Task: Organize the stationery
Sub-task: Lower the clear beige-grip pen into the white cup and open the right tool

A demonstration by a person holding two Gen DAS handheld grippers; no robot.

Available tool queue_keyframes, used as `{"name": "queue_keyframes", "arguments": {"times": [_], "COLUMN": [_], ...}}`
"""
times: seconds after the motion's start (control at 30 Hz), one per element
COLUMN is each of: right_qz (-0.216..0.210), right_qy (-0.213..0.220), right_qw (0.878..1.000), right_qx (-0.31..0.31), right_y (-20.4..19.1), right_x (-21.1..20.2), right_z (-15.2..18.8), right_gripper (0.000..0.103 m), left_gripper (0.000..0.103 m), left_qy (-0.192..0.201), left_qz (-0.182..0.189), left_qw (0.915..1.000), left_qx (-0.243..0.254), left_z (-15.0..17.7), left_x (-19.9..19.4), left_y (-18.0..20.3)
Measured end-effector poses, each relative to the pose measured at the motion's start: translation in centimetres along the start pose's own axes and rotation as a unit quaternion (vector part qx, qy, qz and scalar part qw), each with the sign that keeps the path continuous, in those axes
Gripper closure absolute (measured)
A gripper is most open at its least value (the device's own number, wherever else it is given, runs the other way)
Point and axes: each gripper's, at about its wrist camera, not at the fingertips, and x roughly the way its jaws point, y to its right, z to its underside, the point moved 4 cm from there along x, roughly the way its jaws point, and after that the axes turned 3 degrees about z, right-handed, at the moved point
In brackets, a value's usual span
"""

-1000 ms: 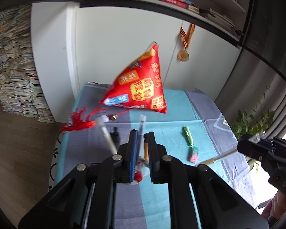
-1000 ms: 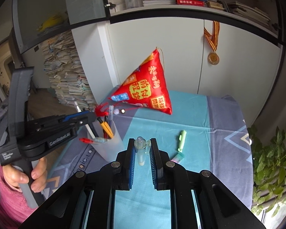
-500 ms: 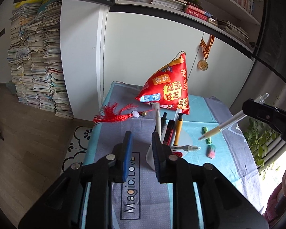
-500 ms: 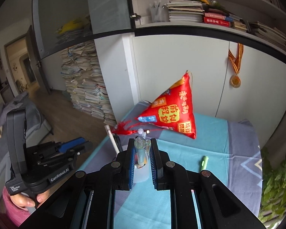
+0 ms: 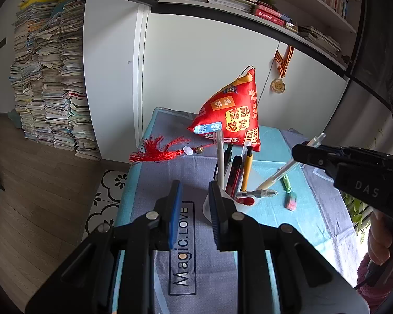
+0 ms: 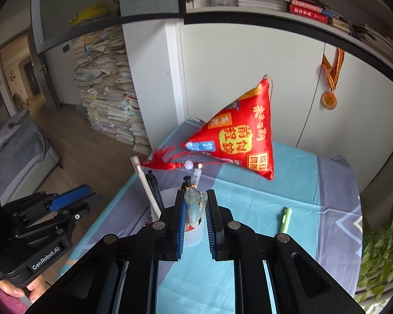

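A clear plastic cup (image 5: 232, 201) stands on the cloth-covered table and holds several pens. My left gripper (image 5: 195, 205) is open and empty, just left of the cup. My right gripper (image 6: 194, 209) is shut on a pale pen (image 6: 192, 208) with a clear cap; in the left wrist view the pen (image 5: 277, 178) slants down with its tip at the cup's mouth. The cup (image 6: 194, 233) shows below the right fingers. A green pen (image 6: 285, 218) lies on the table to the right, beside a small eraser (image 5: 290, 200).
A red triangular pillow (image 5: 232, 119) with a red tassel (image 5: 157, 153) sits at the table's back. White cabinet doors with a hanging medal (image 5: 277, 85) stand behind. Stacks of papers (image 5: 49, 99) are on the floor at the left. A plant (image 6: 380, 248) is at the right.
My left gripper let go of a red pen into the cup, opened and drew back to the left. My right gripper carried the pale pen over to the cup.
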Motion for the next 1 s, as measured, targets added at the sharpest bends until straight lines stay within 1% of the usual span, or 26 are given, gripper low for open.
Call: {"name": "queue_keyframes", "arguments": {"times": [0.3, 0.5, 0.63, 0.83, 1.0], "right_qz": [-0.001, -0.004, -0.019, -0.025, -0.023], "right_qy": [-0.033, -0.045, -0.05, -0.042, -0.026], "right_qw": [0.999, 0.999, 0.998, 0.998, 0.998], "right_qx": [-0.001, 0.002, 0.015, 0.029, 0.045], "right_y": [-0.4, -0.5, -0.3, 0.4, 1.5], "right_x": [2.2, 3.0, 3.0, 2.0, 0.8], "right_z": [0.8, 1.2, 1.4, 1.5, 1.3], "right_gripper": [0.087, 0.087, 0.087, 0.087, 0.087], "left_gripper": [0.085, 0.085, 0.084, 0.084, 0.084], "left_qy": [-0.008, -0.012, -0.014, -0.014, -0.011], "left_qz": [0.003, 0.003, 0.003, 0.006, 0.011], "left_qw": [1.0, 0.9999, 0.9999, 0.9999, 0.9998], "left_qx": [-0.001, -0.001, 0.002, 0.006, 0.014], "left_z": [0.4, 0.6, 0.8, 0.7, 0.7], "left_x": [0.3, 0.4, 0.5, 0.4, 0.1], "left_y": [-0.2, -0.1, 0.1, 0.7, 1.4]}}
